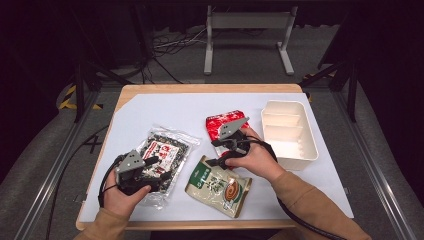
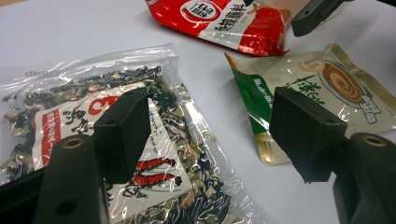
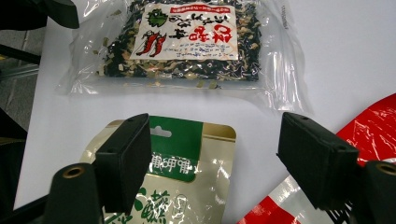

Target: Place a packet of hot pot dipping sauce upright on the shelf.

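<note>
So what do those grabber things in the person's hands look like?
Each gripper, left and right, is black, with a grey three-cornered plate on top and a black cable trailing off. Up close, the blocky black fingers have flat pads, with a brass-coloured ring set in each arm behind. The person wears tan sleeves.

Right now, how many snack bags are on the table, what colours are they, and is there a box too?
Clear bag of dark dried bits: 1
Red bag: 1
Green and cream bag: 1
White box with compartments: 1
Total: 4 things, 3 bags and 1 box.
</note>
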Tool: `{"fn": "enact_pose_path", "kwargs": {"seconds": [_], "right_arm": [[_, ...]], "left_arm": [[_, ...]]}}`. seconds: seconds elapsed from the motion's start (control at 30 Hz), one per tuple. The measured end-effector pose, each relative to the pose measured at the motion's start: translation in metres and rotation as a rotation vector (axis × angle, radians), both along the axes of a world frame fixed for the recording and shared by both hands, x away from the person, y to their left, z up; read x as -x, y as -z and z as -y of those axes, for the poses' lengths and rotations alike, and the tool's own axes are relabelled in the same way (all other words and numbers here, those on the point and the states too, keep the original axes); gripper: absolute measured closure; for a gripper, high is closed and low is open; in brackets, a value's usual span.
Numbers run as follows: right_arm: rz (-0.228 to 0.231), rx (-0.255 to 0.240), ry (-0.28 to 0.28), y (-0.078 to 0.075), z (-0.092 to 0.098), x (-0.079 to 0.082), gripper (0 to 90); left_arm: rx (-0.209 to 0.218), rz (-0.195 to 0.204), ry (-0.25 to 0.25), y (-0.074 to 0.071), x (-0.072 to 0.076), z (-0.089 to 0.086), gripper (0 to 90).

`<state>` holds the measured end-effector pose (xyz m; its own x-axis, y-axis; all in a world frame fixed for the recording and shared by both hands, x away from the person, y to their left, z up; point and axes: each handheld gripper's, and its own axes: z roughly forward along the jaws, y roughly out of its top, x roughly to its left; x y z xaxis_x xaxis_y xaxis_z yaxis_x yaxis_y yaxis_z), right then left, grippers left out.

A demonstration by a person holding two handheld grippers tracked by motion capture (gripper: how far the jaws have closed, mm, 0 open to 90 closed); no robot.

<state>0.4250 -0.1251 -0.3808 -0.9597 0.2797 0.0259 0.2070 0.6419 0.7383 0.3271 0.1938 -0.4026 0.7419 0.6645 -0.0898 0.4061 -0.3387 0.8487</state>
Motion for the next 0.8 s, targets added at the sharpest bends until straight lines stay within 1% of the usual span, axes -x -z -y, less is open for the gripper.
{"fn": "enact_pose_path", "kwargs": {"seconds": [0.13,0.17,0.2,0.33,0.37,0.4,0.57,0.63,0.7,0.8], "right_arm": [[-0.010,0.002,-0.015,0.005,-0.004,-0.002,25.4],[-0.010,0.006,-0.017,0.006,-0.006,-0.003,25.3],[-0.011,0.007,-0.021,0.008,-0.007,-0.004,25.1],[-0.025,0.007,-0.025,0.012,-0.010,-0.006,23.6],[-0.033,0.006,-0.025,0.014,-0.011,-0.006,23.1],[-0.044,0.006,-0.026,0.017,-0.013,-0.007,22.5],[-0.059,0.013,-0.038,0.024,-0.016,-0.010,20.4],[-0.067,0.013,-0.045,0.027,-0.017,-0.012,19.5],[-0.077,0.014,-0.044,0.030,-0.018,-0.013,19.0],[-0.092,0.013,-0.051,0.034,-0.020,-0.015,18.6]], "left_arm": [[-0.003,0.004,-0.011,0.000,0.003,-0.003,29.0],[-0.009,0.008,-0.014,0.000,0.004,-0.004,28.5],[-0.005,0.006,-0.024,0.001,0.005,-0.004,28.0],[-0.007,0.007,-0.026,0.001,0.006,-0.006,27.9],[-0.011,0.014,-0.027,0.001,0.007,-0.007,27.9],[-0.009,0.014,-0.029,0.001,0.007,-0.007,27.9],[-0.014,0.003,-0.036,0.002,0.009,-0.008,27.8],[-0.023,0.013,-0.037,0.002,0.010,-0.010,27.8],[-0.018,0.003,-0.045,0.003,0.011,-0.010,27.8],[-0.015,0.005,-0.047,0.003,0.012,-0.011,27.8]]}}
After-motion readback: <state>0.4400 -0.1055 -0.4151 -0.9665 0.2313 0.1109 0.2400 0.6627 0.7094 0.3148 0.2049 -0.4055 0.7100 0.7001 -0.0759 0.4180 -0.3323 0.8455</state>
